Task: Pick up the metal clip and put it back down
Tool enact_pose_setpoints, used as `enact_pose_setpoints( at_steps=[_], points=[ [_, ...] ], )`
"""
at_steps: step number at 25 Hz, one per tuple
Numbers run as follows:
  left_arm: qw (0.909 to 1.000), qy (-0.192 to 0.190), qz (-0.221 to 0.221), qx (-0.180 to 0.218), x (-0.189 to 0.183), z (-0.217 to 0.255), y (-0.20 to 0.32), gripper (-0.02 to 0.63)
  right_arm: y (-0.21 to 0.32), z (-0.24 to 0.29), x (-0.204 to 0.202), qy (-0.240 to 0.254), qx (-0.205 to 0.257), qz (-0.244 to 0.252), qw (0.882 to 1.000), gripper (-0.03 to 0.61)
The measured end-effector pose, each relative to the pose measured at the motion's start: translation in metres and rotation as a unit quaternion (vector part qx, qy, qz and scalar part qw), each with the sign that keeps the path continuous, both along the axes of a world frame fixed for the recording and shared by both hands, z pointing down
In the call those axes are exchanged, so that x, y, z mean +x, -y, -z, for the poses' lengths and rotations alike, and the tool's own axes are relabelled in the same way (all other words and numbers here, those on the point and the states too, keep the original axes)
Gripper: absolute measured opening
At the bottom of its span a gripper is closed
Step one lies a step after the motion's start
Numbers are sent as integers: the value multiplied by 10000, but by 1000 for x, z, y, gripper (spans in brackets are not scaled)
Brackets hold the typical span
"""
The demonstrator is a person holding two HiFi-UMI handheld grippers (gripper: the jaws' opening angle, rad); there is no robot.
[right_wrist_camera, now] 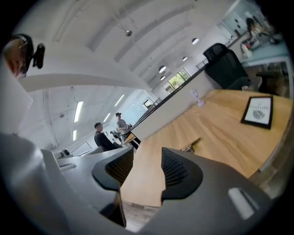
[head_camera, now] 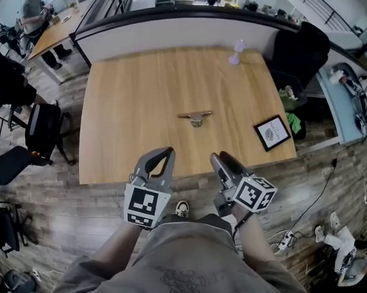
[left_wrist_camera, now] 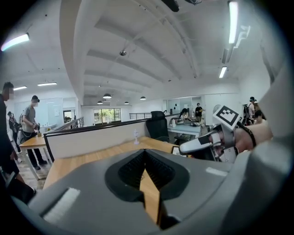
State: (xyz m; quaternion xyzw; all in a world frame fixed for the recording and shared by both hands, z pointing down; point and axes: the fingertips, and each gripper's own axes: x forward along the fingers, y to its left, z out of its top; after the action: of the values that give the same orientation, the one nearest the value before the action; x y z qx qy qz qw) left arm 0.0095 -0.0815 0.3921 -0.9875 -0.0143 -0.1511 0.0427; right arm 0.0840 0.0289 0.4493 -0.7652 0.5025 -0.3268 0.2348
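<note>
Metal clip (head_camera: 195,116) lies flat mid-tabletop (head_camera: 122,115), well ahead of both tools, so we judge the pickup not yet begun. Our right hand-held gripper (head_camera: 219,157) hovers off the near edge, jaws apart and empty, likely readied for the reach. Our left hand-held gripper (head_camera: 167,153) has its tips together on nothing. Its own body hides the clip from its view, and the clip's fine shape is too small to read.

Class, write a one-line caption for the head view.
Left gripper and right gripper hover at the edge of the wooden table; metal clip lies untouched mid-table.
</note>
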Motion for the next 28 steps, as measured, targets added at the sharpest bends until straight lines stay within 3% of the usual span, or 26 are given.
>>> enact_pose_setpoints(
  at_steps=[5,9,12,16,22,28],
  points=[
    [9997,177,164,-98,17,-26,23,2,24,-36,23,1163,446,-332,9917,175],
    [9988,297,329,-197,37,-47,37,2,28,-74,43,2088,373,-831,9737,175],
    [9977,411,478,-253,51,-65,47,2,46,-89,64,2223,720,-728,9696,173],
    [9952,562,705,-372,67,-87,59,2,59,-122,82,2765,638,-859,9550,173],
    [9903,823,989,-522,97,-121,76,2,85,-164,112,3168,502,-778,9440,172],
    [9830,1083,1322,-670,128,-154,91,2,118,-208,141,3610,464,-398,9306,166]
  ],
)
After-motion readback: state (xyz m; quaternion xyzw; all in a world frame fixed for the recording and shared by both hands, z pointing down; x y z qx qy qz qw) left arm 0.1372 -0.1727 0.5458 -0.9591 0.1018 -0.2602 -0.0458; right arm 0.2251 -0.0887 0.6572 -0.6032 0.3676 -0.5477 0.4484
